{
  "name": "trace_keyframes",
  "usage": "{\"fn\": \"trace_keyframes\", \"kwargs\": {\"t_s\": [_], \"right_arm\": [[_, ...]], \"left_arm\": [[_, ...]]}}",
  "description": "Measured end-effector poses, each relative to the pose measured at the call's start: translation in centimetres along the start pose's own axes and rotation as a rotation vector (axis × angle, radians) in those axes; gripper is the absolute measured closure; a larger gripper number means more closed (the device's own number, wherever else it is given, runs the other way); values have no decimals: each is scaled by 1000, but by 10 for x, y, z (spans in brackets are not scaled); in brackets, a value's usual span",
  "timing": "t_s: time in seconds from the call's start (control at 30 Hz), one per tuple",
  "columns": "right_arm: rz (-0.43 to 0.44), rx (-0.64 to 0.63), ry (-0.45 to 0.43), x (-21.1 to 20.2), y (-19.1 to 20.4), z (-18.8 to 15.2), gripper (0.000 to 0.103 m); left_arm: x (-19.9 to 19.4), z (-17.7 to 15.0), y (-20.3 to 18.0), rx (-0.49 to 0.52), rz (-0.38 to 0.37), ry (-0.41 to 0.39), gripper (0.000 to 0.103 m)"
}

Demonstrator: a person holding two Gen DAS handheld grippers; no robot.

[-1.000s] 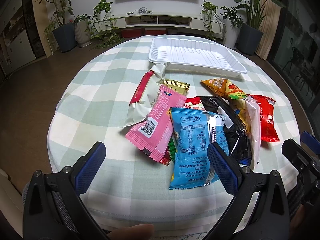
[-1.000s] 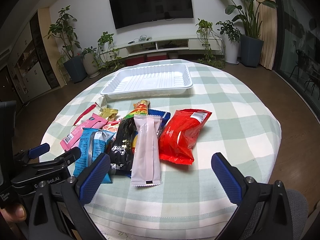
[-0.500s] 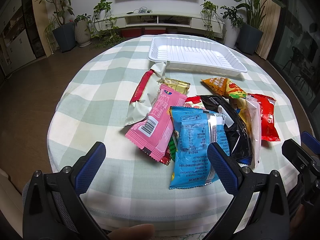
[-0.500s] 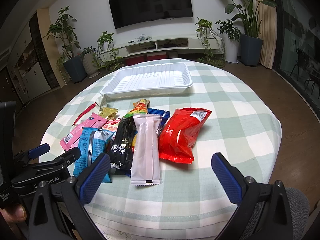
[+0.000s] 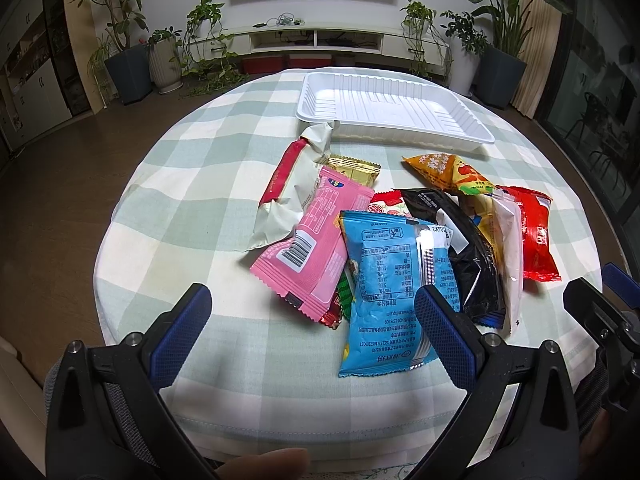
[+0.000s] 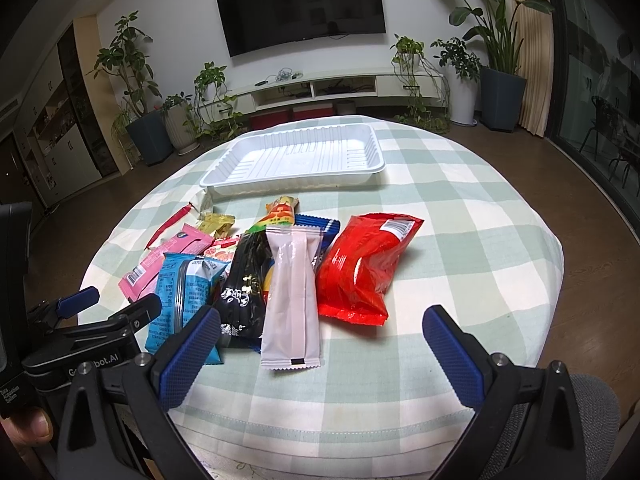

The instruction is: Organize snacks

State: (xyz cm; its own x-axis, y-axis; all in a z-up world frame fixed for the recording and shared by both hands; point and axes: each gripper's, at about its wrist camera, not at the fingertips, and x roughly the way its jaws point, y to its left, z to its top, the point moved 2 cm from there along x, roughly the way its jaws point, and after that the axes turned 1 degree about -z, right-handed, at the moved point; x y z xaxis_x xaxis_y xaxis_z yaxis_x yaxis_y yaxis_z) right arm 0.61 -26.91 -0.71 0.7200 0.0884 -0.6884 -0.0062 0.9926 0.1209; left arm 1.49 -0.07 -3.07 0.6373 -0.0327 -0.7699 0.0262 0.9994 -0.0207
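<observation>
Snacks sat in an overlapping pile mid-table, none in the white tray (image 6: 224, 172) behind them; nothing had shifted over the last second. Left gripper (image 5: 312, 320) was wide open and empty, hovering at the near edge in front of the blue packet (image 5: 388, 292). Right gripper (image 6: 320, 340) was equally spread, nothing held, facing the pale pink packet (image 6: 294, 300) and red bag (image 6: 360, 272). Task looked unstarted; likely pre-grasp pause.
</observation>
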Motion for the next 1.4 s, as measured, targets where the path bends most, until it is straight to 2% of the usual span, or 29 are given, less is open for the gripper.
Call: {"fn": "trace_keyframes", "kwargs": {"t_s": [0.8,0.9,0.97,1.03,1.1,1.2,1.4], "right_arm": [[1,7,6,3,-1,-5,0],[1,12,5,4,0,-11,0],[0,14,4,5,3,-15,0],[0,16,3,5,5,-19,0],[1,17,3,5,6,-21,0],[1,19,5,5,5,-19,0],[18,24,-5,-4,6,-28,0]], "left_arm": [[4,-6,9,-17,-7,21,0],[6,-7,13,-23,-57,24,0],[6,-8,15,-17,-148,29,0],[7,-11,18,-24,-295,32,0],[3,-16,21,-22,-277,23,0],[3,-23,21,40,-238,83,0],[14,-13,50,-13,-188,133,0]]}}
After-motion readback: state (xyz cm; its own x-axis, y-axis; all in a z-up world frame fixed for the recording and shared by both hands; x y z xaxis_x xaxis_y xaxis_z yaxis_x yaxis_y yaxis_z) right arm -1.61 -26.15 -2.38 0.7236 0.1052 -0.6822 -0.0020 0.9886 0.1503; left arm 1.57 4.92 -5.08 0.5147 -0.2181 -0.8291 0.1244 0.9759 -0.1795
